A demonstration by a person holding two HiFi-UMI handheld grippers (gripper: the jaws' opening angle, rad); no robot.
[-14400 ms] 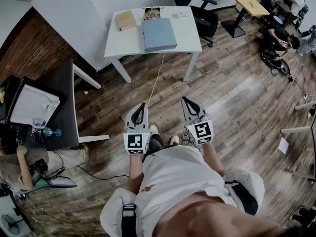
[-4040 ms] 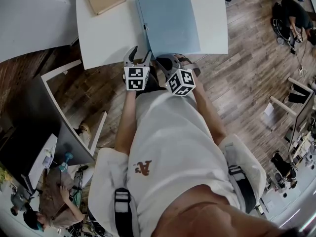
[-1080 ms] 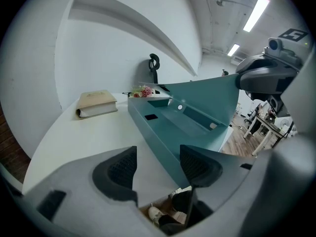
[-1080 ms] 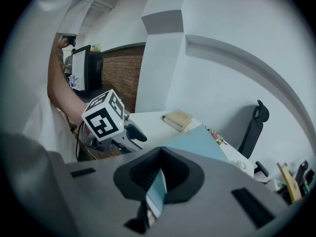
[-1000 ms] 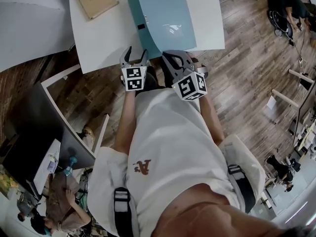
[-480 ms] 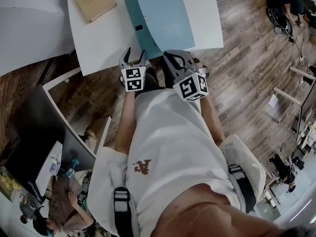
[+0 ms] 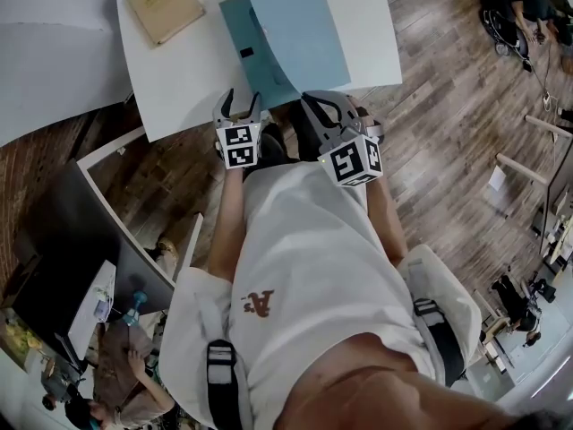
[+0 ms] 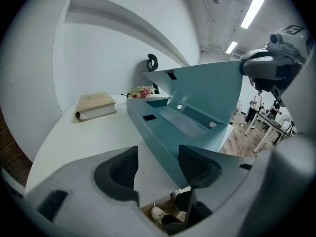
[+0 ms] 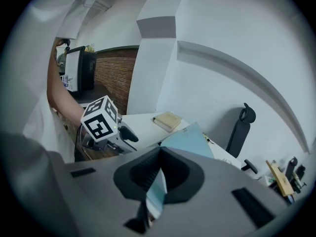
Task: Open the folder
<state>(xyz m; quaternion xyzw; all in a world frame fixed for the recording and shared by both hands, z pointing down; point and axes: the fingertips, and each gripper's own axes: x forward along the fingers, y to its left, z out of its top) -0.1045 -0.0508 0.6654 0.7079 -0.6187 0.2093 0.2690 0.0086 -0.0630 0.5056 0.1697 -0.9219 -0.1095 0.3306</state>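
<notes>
A blue folder (image 7: 242,38) lies on the white table (image 7: 179,70) with its cover (image 7: 300,34) lifted at an angle. My right gripper (image 7: 309,98) is shut on the cover's near corner, and the thin blue sheet (image 9: 190,139) runs between its pads (image 9: 143,174). My left gripper (image 7: 242,101) sits at the table's near edge. Its jaws are closing around the folder's near bottom corner (image 8: 163,152), and the left pad (image 8: 123,169) stands apart from it. The left gripper view shows the open inside of the folder (image 8: 182,117) and the raised cover (image 8: 207,90).
A tan book (image 7: 164,5) lies on the table left of the folder, with a small bunch of flowers (image 8: 143,92) at the far edge. A black office chair (image 9: 242,127) stands behind the table. Desks, a monitor and seated people surround me on the wooden floor.
The right gripper has risen a little with the cover's corner, so the cover stands steeper over the folder's base. The left gripper has stayed at the table edge.
</notes>
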